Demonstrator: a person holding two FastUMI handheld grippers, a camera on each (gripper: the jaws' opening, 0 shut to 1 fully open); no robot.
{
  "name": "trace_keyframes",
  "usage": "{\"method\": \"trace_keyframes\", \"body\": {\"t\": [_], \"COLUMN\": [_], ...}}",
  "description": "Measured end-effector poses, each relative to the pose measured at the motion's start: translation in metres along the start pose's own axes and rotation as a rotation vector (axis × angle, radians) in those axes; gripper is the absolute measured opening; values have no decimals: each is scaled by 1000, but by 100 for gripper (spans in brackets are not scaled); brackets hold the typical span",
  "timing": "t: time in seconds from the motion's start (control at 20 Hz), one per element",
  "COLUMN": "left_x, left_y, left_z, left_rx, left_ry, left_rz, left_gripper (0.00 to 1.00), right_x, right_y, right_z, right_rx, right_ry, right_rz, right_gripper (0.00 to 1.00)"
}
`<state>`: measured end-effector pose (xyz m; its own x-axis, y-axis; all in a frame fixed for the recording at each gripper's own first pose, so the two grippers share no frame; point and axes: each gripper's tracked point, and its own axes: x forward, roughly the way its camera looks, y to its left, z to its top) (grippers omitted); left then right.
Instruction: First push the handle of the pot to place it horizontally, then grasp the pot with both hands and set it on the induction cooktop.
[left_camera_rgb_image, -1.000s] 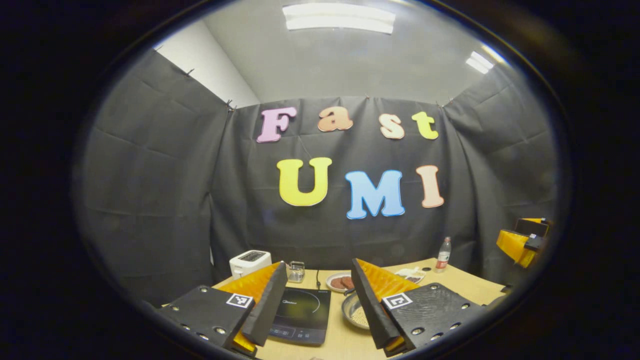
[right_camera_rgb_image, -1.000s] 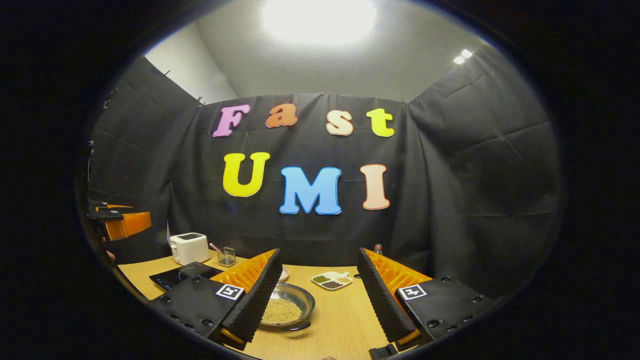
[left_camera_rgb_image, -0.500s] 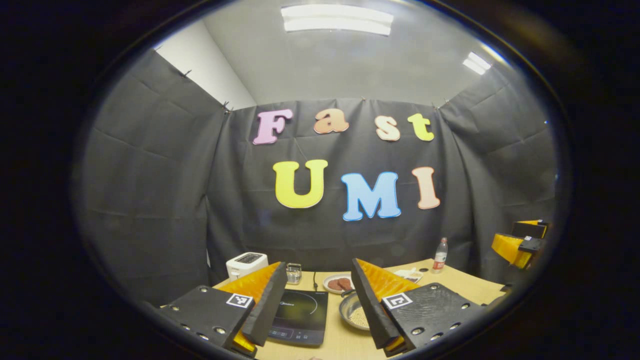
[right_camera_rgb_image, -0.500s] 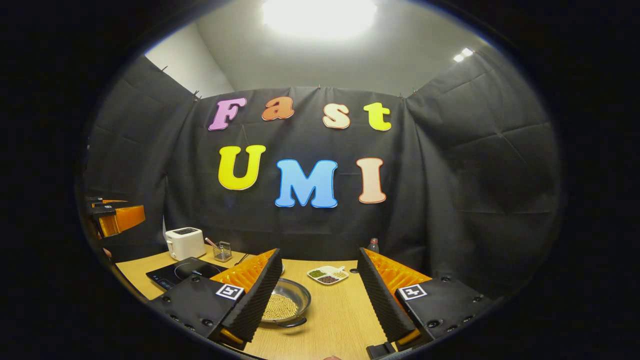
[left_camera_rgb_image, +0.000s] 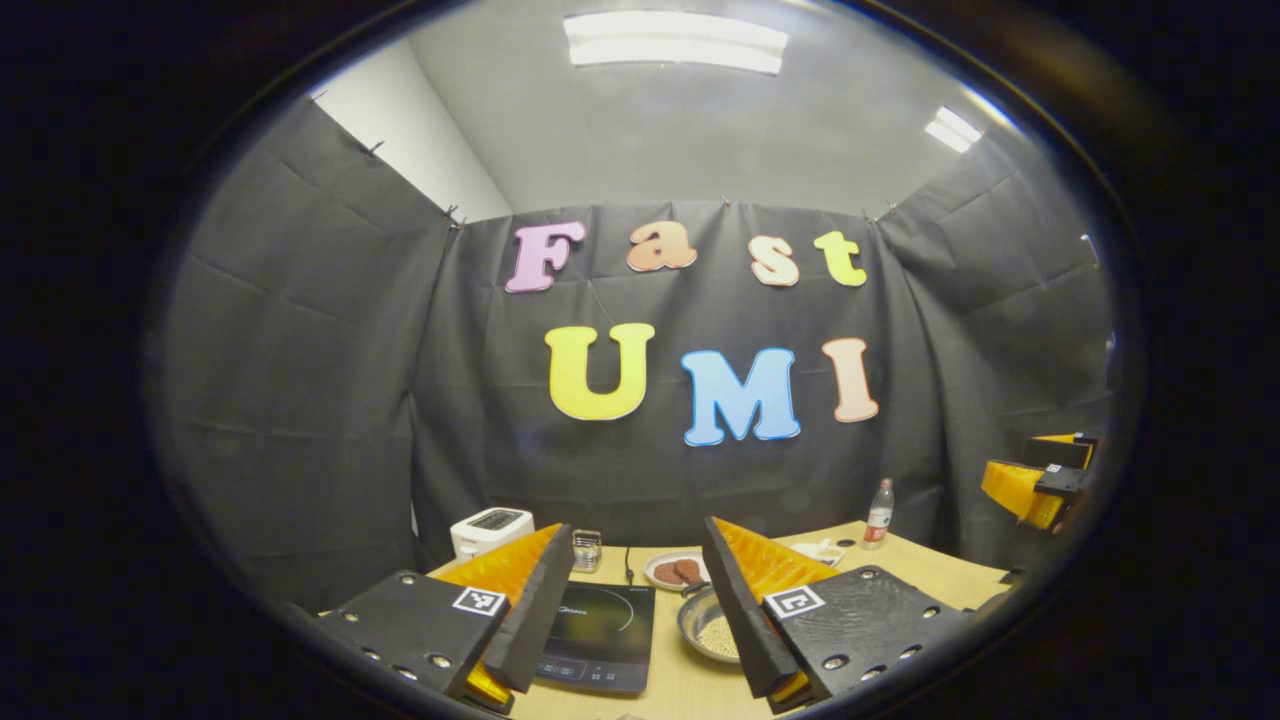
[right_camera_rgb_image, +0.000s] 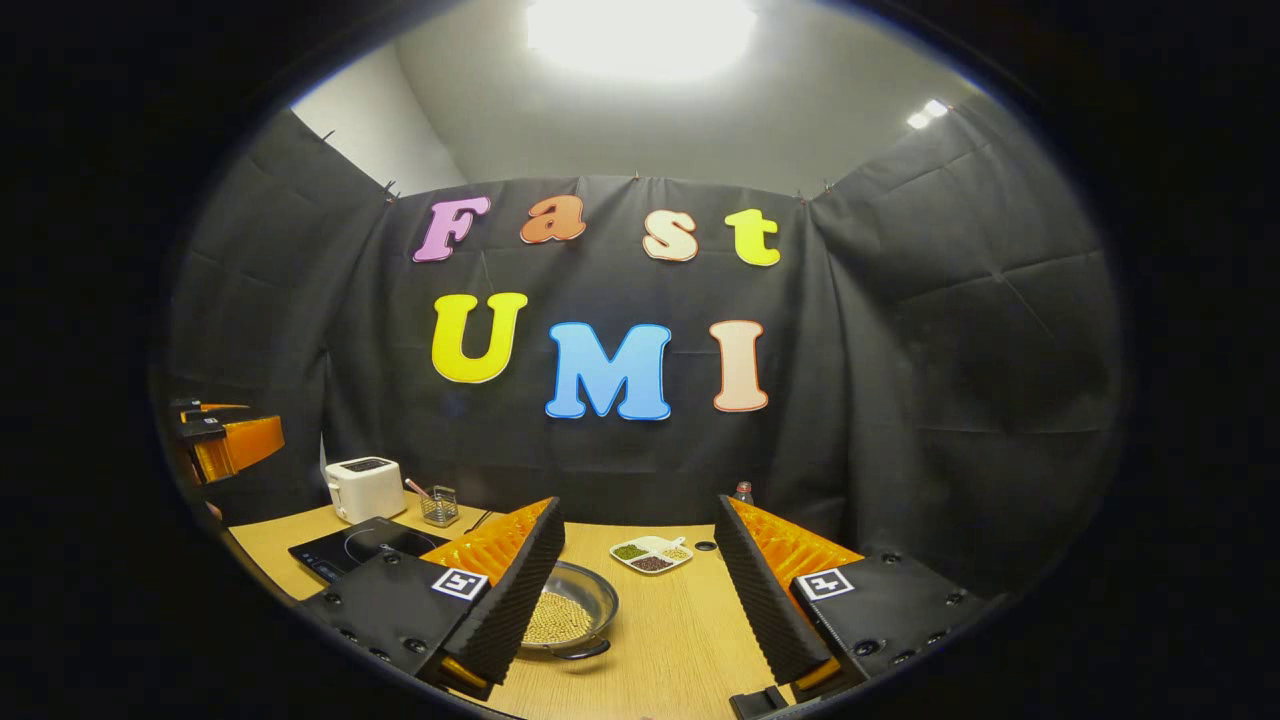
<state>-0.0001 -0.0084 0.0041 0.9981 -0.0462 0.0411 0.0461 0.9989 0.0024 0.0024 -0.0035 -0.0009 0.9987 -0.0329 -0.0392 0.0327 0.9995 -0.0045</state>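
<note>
While both grippers hang above the wooden counter (right_camera_rgb_image: 680, 640), neither touches anything. The left gripper (left_camera_rgb_image: 632, 620) has its jaws spread wide and empty, and between them in the left gripper view lies the black induction cooktop (left_camera_rgb_image: 600, 635), flat on the counter. Just to the cooktop's right sits the metal pot (left_camera_rgb_image: 708, 630), partly hidden behind one finger. In the right gripper view the right gripper (right_camera_rgb_image: 640, 600) also has its jaws released and empty; the pot (right_camera_rgb_image: 570, 618) rests on the counter, holding small pale beads or grains, with a dark handle at its near rim that seems to point toward the camera, though the finger hides part of it. Farther back stand a white toaster (right_camera_rgb_image: 364, 487), a small wire holder (right_camera_rgb_image: 439, 506) and a divided white dish (right_camera_rgb_image: 652, 553) of mixed grains. A plate (left_camera_rgb_image: 675, 570) with brown pieces and a plastic bottle (left_camera_rgb_image: 878, 513) stand toward the back of the counter.
</note>
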Motion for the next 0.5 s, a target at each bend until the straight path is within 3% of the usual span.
{"method": "trace_keyframes", "body": {"t": [0.4,0.5], "left_x": [1,1], "left_y": [2,3], "left_z": [-3,-1], "left_rx": [-3,-3], "left_ry": [0,-4], "left_rz": [-5,-6], "left_gripper": [75,75], "right_x": [-1,-1], "right_y": [5,6], "right_z": [5,5], "right_rx": [-6,1], "right_ry": [-19,-17], "right_rz": [5,1], "right_gripper": [91,74]}}
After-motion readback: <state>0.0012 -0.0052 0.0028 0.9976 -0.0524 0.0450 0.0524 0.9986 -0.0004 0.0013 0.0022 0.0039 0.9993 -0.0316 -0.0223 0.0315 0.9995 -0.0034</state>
